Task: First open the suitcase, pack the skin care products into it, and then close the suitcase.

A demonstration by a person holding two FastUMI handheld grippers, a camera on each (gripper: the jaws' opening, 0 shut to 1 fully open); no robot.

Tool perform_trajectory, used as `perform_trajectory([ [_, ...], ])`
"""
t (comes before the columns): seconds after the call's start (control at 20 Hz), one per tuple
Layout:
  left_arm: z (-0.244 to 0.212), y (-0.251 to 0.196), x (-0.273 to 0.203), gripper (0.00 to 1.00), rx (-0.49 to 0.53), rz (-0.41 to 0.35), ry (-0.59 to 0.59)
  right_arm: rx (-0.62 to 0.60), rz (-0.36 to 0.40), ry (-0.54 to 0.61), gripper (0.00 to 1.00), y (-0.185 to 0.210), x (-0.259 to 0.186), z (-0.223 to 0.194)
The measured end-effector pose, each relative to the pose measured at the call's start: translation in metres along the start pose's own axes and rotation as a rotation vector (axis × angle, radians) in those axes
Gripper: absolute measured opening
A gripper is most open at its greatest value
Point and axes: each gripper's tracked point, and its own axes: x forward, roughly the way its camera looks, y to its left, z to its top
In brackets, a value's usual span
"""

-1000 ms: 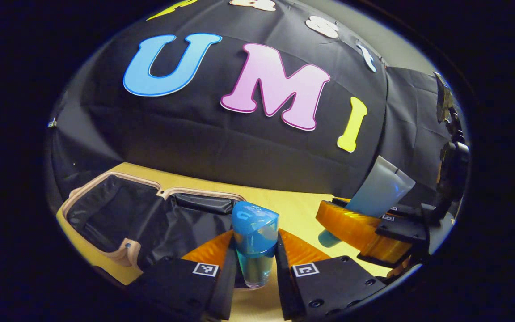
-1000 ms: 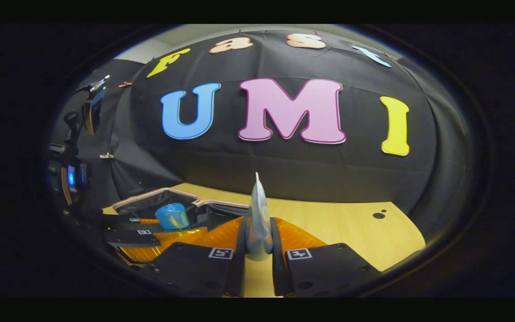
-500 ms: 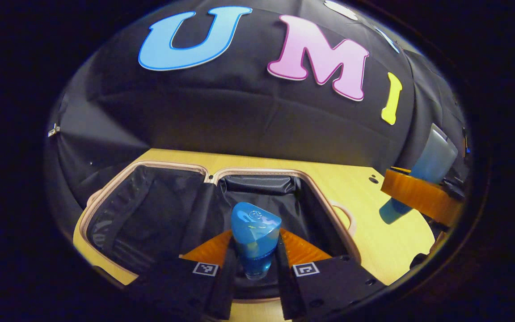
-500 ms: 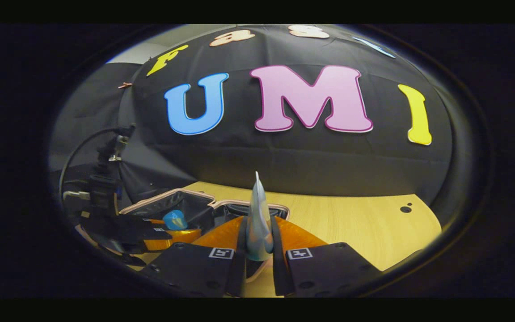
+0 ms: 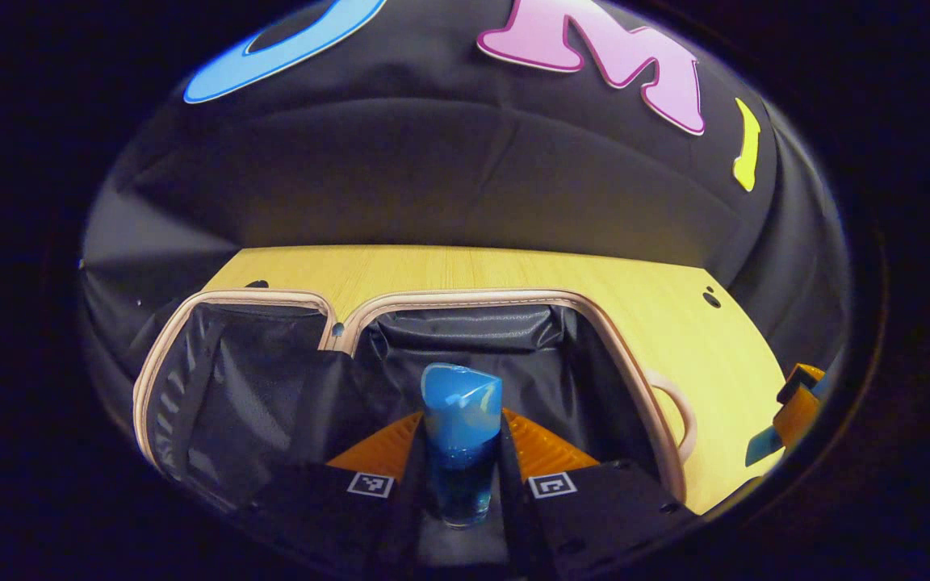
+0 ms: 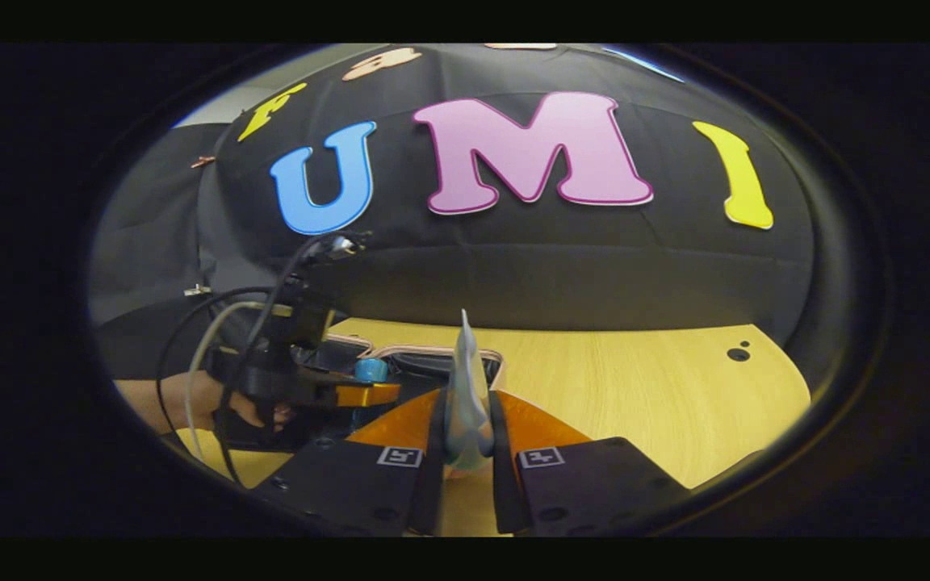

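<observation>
The suitcase (image 5: 634, 379) lies open on the wooden table, black lining in both halves and a tan rim. My left gripper (image 5: 461, 452) is shut on a blue bottle (image 5: 459, 420) with a blue cap, held upright over the suitcase's right half. In the right gripper view, my right gripper (image 6: 465, 428) is shut on a pale blue-grey tube (image 6: 466, 387), seen edge-on with its crimped end up. That view also has the left gripper (image 6: 352, 394) with the blue bottle (image 6: 370, 370) over the suitcase (image 6: 408, 353), to the left of the tube.
The wooden table (image 5: 513, 270) stretches behind and right of the suitcase, with small dark holes (image 5: 711, 298) near its right edge. A hand (image 6: 198, 399) and cables hold the left gripper at the left of the right gripper view. The right gripper's edge (image 5: 796, 407) peeks in at far right.
My left gripper carried the blue bottle from beside the suitcase to over its right half and tipped downward. The right gripper with the tube drifted slightly, staying near the suitcase's right edge.
</observation>
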Motion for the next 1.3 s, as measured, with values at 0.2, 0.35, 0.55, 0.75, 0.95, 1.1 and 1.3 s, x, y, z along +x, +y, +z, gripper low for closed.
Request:
perform_trajectory([
  [0.2, -0.018, -0.006, 0.019, 0.46, 0.029, 0.013, 0.086, 0.034, 0.009, 0.013, 0.28, -0.005, -0.001, -0.002],
  [0.35, -0.03, -0.007, 0.021, 0.47, -0.07, 0.004, 0.093, 0.046, 0.011, 0.024, 0.28, -0.006, 0.002, -0.003],
  [0.55, 0.02, -0.001, -0.024, 0.66, -0.147, -0.038, -0.127, 0.049, 0.025, 0.034, 0.28, 0.006, 0.01, -0.006],
  [0.75, 0.044, 0.054, -0.089, 0.99, -0.078, 0.069, -0.276, 0.03, 0.059, 0.049, 0.28, 0.038, 0.029, -0.008],
  [0.95, 0.042, 0.089, -0.162, 0.97, -0.118, 0.097, -0.386, 0.105, 0.102, 0.148, 0.28, 0.068, 0.066, -0.031],
  [1.1, 0.019, 0.111, -0.194, 0.96, -0.138, 0.1, -0.38, 0.138, 0.076, 0.301, 0.22, 0.07, 0.087, -0.07],
  [1.3, -0.009, 0.141, -0.207, 0.96, -0.139, 0.145, -0.344, 0.167, 0.031, 0.448, 0.25, 0.074, 0.093, -0.112],
])
